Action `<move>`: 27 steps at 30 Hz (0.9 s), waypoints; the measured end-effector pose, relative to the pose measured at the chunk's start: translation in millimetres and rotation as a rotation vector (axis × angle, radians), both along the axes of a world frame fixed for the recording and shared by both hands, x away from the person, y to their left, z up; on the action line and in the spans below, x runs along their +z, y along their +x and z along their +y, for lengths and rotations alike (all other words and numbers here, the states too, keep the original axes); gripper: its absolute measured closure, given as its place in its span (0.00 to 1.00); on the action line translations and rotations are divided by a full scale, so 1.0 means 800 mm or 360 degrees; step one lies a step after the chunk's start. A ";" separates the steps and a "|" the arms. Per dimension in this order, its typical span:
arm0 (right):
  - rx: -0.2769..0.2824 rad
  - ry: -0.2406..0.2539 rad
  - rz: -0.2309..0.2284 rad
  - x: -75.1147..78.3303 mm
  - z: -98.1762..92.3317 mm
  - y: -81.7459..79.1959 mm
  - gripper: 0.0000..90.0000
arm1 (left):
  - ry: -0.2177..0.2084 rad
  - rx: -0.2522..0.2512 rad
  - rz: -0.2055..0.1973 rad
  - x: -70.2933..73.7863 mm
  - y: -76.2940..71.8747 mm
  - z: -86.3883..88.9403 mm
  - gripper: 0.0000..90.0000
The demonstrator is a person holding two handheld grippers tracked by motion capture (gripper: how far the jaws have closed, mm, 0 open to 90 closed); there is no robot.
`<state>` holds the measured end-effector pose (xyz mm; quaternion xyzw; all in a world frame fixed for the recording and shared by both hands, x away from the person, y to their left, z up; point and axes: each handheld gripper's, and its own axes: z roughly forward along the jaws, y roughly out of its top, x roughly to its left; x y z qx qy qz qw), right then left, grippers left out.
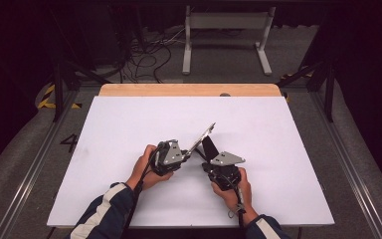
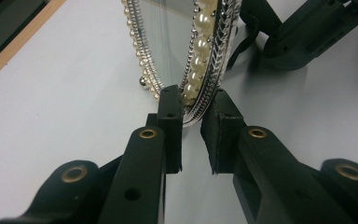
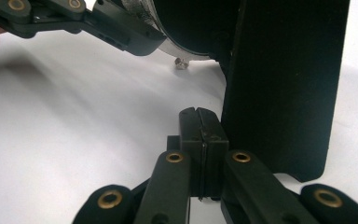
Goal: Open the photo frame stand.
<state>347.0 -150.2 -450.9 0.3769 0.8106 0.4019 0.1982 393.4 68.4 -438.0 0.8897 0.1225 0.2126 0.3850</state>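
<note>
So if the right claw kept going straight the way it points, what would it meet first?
Probably the mirror's black back stand, close ahead and slightly to the side of the shut right claw; depth is hard to judge, so it might just slip past.

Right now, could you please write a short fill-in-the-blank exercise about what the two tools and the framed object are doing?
1. The left tool grips the rim of a mirror whose frame is trimmed with ____.
2. The jaws of the right tool are fully ____, with nothing between them.
3. Right beside the right tool stands the mirror's black back ____.
4. The table has a ____ top.

Missing words: pearls; shut; stand; white
</note>
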 end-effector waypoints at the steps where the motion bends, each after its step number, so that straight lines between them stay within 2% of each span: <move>1: 0.0000 -0.0006 0.0000 0.000 -0.001 0.000 1.00 | 0.0000 0.0000 0.0000 0.000 0.000 0.000 0.87; 6: -0.0005 -0.0032 -0.0004 0.001 -0.004 0.001 1.00 | -0.0014 -0.0005 0.0020 0.000 -0.002 -0.001 0.86; 11: -0.0001 -0.0017 0.0011 0.002 -0.007 0.003 1.00 | -0.0051 -0.0011 0.0052 -0.001 -0.002 -0.001 0.85; 20: 0.0025 -0.0011 0.0014 0.001 -0.014 0.006 1.00 | -0.0078 -0.0010 0.0093 -0.001 -0.003 -0.001 0.84; 24: 0.0024 -0.0017 0.0014 0.002 -0.015 0.006 1.00 | -0.0077 -0.0005 0.0092 -0.001 -0.004 -0.002 0.84; 27: 0.0023 -0.0012 0.0025 0.003 -0.019 0.008 1.00 | -0.0059 -0.0021 0.0066 0.000 -0.007 -0.004 0.84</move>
